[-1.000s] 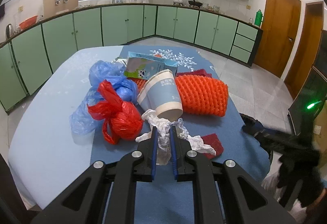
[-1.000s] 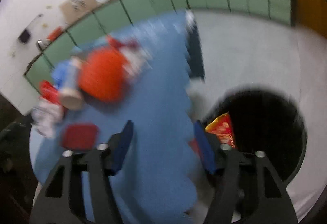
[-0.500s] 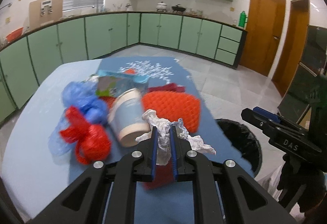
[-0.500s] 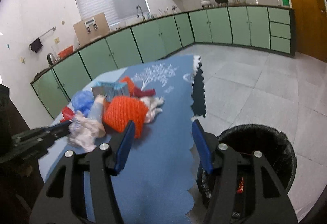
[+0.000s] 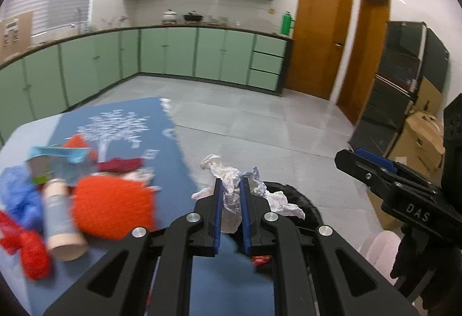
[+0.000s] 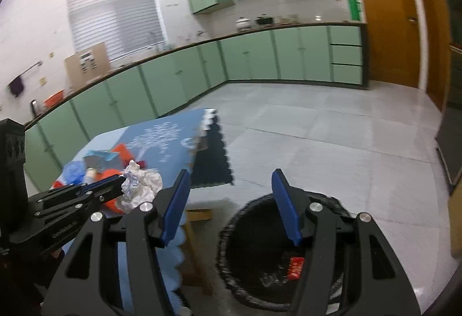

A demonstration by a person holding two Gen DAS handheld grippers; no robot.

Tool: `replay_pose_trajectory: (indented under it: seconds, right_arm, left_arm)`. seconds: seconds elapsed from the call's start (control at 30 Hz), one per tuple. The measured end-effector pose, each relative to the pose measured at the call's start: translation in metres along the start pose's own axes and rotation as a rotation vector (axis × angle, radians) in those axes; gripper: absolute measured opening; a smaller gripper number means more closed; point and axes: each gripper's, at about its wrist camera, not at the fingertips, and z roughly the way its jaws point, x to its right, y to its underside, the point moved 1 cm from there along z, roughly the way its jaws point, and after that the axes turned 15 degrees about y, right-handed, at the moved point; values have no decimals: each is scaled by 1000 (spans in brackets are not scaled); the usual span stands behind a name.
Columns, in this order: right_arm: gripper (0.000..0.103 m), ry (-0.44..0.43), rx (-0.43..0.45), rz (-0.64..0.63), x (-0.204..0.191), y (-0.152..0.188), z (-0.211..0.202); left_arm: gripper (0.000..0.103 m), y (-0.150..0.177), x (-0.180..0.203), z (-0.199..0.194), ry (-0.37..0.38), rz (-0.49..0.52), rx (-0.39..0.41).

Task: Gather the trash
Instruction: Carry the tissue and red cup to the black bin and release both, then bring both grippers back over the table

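Observation:
My left gripper (image 5: 230,192) is shut on a crumpled white paper wad (image 5: 231,206) and holds it in the air past the table's right edge, above the near rim of the black trash bin (image 5: 300,200). The wad also shows in the right wrist view (image 6: 138,186), held by the left gripper (image 6: 115,187). My right gripper (image 6: 231,197) is open and empty above the black bin (image 6: 260,252), which holds a red wrapper (image 6: 296,267). On the blue table (image 5: 161,171) lie an orange foam net (image 5: 112,206), a paper cup (image 5: 60,223), a red bag (image 5: 29,252) and a blue bag (image 5: 17,194).
A teal carton (image 5: 57,154) and a dark red piece (image 5: 121,164) lie further back on the table. Green cabinets (image 5: 173,56) line the far walls. Wooden doors (image 5: 317,41) and cardboard boxes (image 5: 421,137) stand at the right. Grey tiled floor (image 6: 317,128) lies beyond the bin.
My left gripper has lifted the paper wad off the table and carried it right, to the bin. My right gripper has risen and stays open over the bin.

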Motion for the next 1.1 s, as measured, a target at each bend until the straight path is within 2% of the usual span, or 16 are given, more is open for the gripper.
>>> replay_pose_trajectory:
  seconds: [0.13,0.17,0.23,0.3,0.4,0.53,0.57,0.7,0.77,0.97,1.1]
  right_arm:
    - [57,57,2,22,23,4,5]
    - [57,69,4,29,29,5,5]
    - [57,92,7,42,39,5,7]
    - [58,111,9,50,47,6,6]
    - [58,134,10,66,57,9,7]
    - [62,137,7,74,58,12,9]
    - [64,132,6,69,55,13,9]
    - [74,77,4,52,33,14,10]
    - [77,45,6,37,20,14,11]
    - [81,-85,-7,-16,-43,15,20]
    - [81,-176,-35,-68,-89,24,22]
  left_arm:
    - [12,-3,13,35,65,7,-41]
    - [15,-4,17,49,81,9,-62]
    - [26,-4,20,63,97,6,-80]
    - [45,-5,22,80,114,13,-106]
    - [47,-5,22,92,122,14,-122]
    - [50,-4,11,82,97,-5,-119]
    - [54,-6,10,80,89,-5,-114]
    - [66,-8,-11,43,9,-9,-70]
    - [69,-7,-23,23,-36,-24,-47]
    - [69,4,-69,-47,-219,-80,33]
    - [69,21,-97,-87,-326,-125,57]
